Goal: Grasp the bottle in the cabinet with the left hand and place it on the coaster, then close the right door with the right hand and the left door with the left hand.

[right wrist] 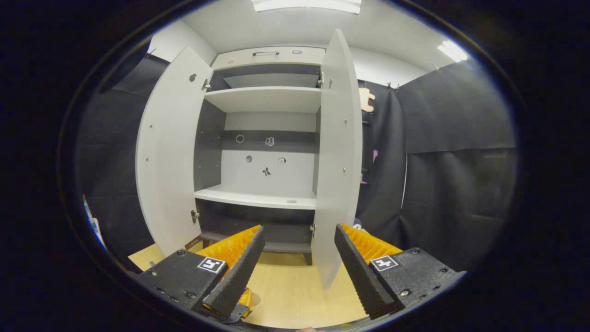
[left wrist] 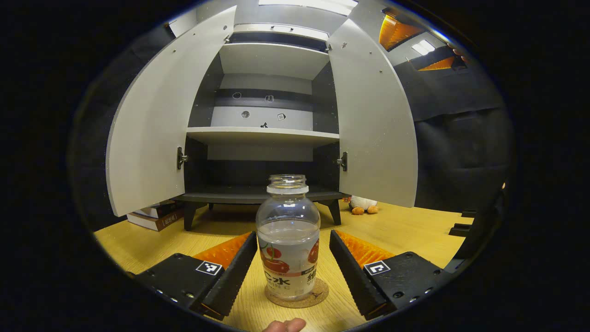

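The bottle (left wrist: pixel 288 235) stands on the coaster (left wrist: pixel 297 295) between the spread fingers of the left gripper (left wrist: pixel 292 263), which don't touch it. The right gripper (right wrist: pixel 299 260), also spread, faces the right door (right wrist: pixel 339 157) at 12 o'clock. Pulling the left gripper back crookedly could clip the uncapped bottle and spill it.

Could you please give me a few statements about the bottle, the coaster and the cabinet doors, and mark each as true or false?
1. The bottle stands upright on the coaster. True.
2. The bottle still has its cap on. False: its mouth is open, with no cap.
3. The left hand-held gripper is shut on the bottle. False: its fingers stand apart on either side, clear of it.
4. Both cabinet doors are open. True: the left door and the right door stand wide.
5. The right hand-held gripper holds the right door. False: it is open, short of the door's edge.
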`<state>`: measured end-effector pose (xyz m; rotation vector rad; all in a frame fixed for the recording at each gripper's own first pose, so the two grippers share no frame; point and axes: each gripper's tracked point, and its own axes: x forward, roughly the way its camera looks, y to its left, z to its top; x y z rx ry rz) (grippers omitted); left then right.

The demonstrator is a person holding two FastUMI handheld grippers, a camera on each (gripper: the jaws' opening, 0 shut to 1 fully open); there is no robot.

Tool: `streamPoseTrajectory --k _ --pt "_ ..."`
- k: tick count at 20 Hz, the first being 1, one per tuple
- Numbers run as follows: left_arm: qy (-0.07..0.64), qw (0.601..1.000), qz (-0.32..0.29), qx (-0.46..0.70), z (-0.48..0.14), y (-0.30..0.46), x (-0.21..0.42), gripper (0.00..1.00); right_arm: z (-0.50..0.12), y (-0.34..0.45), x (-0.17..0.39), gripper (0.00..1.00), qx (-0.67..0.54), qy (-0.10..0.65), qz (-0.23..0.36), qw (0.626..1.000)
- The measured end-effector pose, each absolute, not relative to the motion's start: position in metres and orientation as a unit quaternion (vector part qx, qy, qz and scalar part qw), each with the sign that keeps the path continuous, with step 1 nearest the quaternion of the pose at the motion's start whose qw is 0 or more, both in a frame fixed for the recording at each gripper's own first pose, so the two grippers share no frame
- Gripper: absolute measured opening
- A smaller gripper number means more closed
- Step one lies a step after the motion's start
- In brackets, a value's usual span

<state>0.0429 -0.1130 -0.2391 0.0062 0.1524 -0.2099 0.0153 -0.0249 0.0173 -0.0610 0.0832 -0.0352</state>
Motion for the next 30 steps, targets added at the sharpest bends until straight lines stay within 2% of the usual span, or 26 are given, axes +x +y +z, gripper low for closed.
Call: streamPoseTrajectory --k 4,5,7,8,10,11,14,15,16,17,18,19,20,21,22,23,24,25,26,28,29,30 --pt "0.046 0.995 -0.089 -0.009 -0.209 -0.099 0.038 0.96 0.015 -0.026 0.014 0.99 -0.032 0.042 -0.019 0.998" --pt "0.035 0.996 -0.086 -0.01 -0.196 -0.096 0.037 0.95 0.014 -0.027 0.014 0.96 -0.031 0.043 -0.019 0.998" --pt "0.016 0.996 -0.086 -0.017 -0.167 -0.09 0.035 0.95 0.012 -0.03 0.013 0.99 -0.029 0.043 -0.021 0.998" --pt "0.007 0.996 -0.085 -0.021 -0.149 -0.086 0.032 0.91 0.011 -0.032 0.013 0.99 -0.026 0.042 -0.024 0.998" --pt "-0.008 0.996 -0.089 -0.026 -0.116 -0.082 0.031 0.99 0.01 -0.033 0.012 0.99 -0.02 0.038 -0.025 0.999" --pt "-0.013 0.996 -0.089 -0.028 -0.102 -0.079 0.029 0.95 0.009 -0.033 0.013 0.99 -0.019 0.035 -0.025 0.999" --pt "-0.01 0.996 -0.084 -0.026 -0.068 -0.07 0.037 0.99 0.011 -0.033 0.014 0.99 -0.019 0.027 -0.021 0.999" --pt "0.002 0.996 -0.09 -0.022 -0.063 -0.07 0.039 0.99 0.014 -0.033 0.015 0.99 -0.02 0.023 -0.02 0.999" --pt "0.016 0.995 -0.094 -0.014 -0.06 -0.069 0.041 0.95 0.015 -0.033 0.016 0.99 -0.02 0.018 -0.018 0.999" --pt "0.031 0.995 -0.095 -0.005 -0.057 -0.066 0.043 0.99 0.02 -0.031 0.017 0.96 -0.018 0.011 -0.015 1.0" --pt "0.038 0.995 -0.096 0.003 -0.051 -0.064 0.045 0.95 0.025 -0.031 0.018 0.99 -0.016 0.002 -0.012 1.0" --pt "0.04 0.995 -0.093 0.006 -0.045 -0.06 0.046 0.95 0.032 -0.032 0.018 0.96 -0.015 -0.01 -0.012 1.0" --pt "0.04 0.995 -0.095 0.004 -0.039 -0.058 0.046 0.95 0.043 -0.035 0.016 0.99 -0.013 -0.032 -0.011 0.999" --pt "0.04 0.994 -0.098 -0.002 -0.035 -0.057 0.044 0.95 0.056 -0.039 0.015 0.96 -0.01 -0.057 -0.012 0.998" --pt "0.042 0.994 -0.099 -0.008 -0.033 -0.055 0.042 0.95 0.065 -0.046 0.014 0.99 -0.01 -0.07 -0.014 0.997" --pt "0.047 0.994 -0.095 -0.013 -0.032 -0.052 0.039 0.95 0.07 -0.056 0.016 0.99 -0.014 -0.072 -0.024 0.997" --pt "0.052 0.995 -0.089 -0.016 -0.033 -0.049 0.035 0.99 0.074 -0.072 0.019 0.94 -0.025 -0.069 -0.041 0.996" --pt "0.057 0.995 -0.082 -0.019 -0.034 -0.045 0.032 0.95 0.083 -0.087 0.021 0.99 -0.036 -0.07 -0.056 0.995" --pt "0.058 0.995 -0.076 -0.023 -0.033 -0.042 0.028 0.95 0.097 -0.101 0.023 0.99 -0.044 -0.081 -0.067 0.994" --pt "0.052 0.996 -0.07 -0.032 -0.03 -0.037 0.027 0.95 0.123 -0.129 0.032 0.95 -0.05 -0.094 -0.083 0.991" --pt "0.051 0.996 -0.065 -0.032 -0.029 -0.033 0.027 0.95 0.131 -0.145 0.039 0.99 -0.054 -0.091 -0.096 0.99" --pt "0.052 0.996 -0.059 -0.029 -0.03 -0.03 0.026 0.9 0.142 -0.16 0.045 0.94 -0.059 -0.101 -0.106 0.987"
